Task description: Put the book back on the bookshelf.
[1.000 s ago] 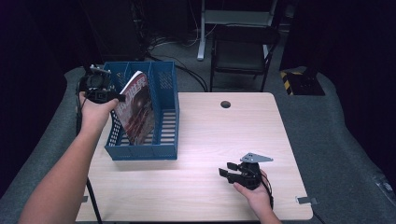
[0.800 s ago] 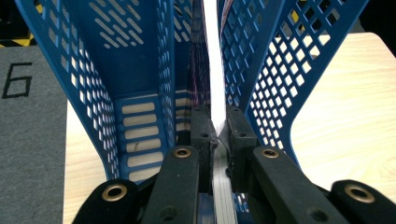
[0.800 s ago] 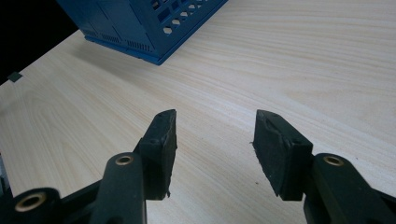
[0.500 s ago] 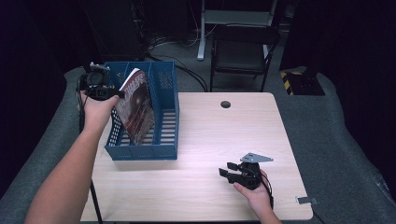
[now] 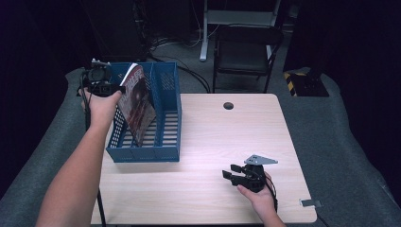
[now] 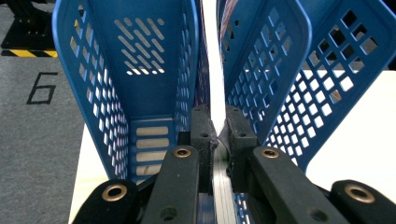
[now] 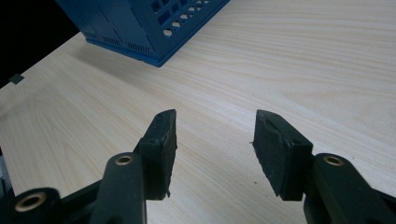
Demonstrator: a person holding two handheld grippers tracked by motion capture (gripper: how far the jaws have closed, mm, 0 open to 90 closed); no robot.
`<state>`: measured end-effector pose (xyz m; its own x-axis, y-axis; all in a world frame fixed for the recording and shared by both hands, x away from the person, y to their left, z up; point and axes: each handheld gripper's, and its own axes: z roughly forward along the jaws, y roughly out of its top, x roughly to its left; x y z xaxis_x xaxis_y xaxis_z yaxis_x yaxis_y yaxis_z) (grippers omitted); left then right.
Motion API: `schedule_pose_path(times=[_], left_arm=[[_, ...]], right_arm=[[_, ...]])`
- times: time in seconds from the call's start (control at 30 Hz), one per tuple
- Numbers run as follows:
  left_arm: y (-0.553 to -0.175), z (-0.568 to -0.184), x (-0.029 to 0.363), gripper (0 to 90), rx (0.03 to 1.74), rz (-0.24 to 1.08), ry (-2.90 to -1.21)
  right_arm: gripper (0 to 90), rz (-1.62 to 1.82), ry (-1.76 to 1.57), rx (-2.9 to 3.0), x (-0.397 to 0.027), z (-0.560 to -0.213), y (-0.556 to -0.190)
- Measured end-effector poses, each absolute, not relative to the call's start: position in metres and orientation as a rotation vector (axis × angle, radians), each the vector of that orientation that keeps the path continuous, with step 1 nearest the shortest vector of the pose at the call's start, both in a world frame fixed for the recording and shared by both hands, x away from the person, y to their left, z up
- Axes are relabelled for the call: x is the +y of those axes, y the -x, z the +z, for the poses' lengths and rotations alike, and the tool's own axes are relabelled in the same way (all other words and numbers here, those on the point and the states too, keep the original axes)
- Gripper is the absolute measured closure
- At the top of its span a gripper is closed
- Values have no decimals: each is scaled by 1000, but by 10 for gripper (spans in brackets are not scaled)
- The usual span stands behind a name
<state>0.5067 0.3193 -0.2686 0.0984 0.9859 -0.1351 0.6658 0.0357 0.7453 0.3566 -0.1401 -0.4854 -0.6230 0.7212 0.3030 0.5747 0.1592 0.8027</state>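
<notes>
1. Left claw (image 5: 118, 89) clamped on the top edge of a magazine (image 5: 138, 105), jaws nearly together with only the thin white page edge (image 6: 215, 93) between the pads.
2. Magazine tilted, lower end down inside the blue file rack (image 5: 166, 118), upper end leaning out above the rack's left wall.
3. Seen from the left gripper view: magazine edge lined up beside the rack's perforated middle divider (image 6: 261, 79), with the rack's left compartment open on the other side of it.
4. Left hand (image 5: 101, 106) raised just beside the rack's left wall, forearm running down past the rack's near corner.
5. Rack standing on the pale wooden surface (image 5: 213, 137), at its far left part.
6. Right claw (image 5: 228, 175) spread fairly wide, nothing between the pads (image 7: 163, 140), resting low on the surface well apart from the rack, off its near right corner.
7. Right claw pointed towards the rack, whose corner (image 7: 154, 28) shows beyond the jaws.
8. Small round hole (image 5: 228, 105) in the surface, right of the rack's far end.
</notes>
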Motion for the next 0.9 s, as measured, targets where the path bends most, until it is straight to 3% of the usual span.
schedule_pose_path(times=[0.9], left_arm=[[-517,-277,314,844,1648,656,-1631]], right_arm=[[491,1462,-1292,2272,-142,-486,-357]])
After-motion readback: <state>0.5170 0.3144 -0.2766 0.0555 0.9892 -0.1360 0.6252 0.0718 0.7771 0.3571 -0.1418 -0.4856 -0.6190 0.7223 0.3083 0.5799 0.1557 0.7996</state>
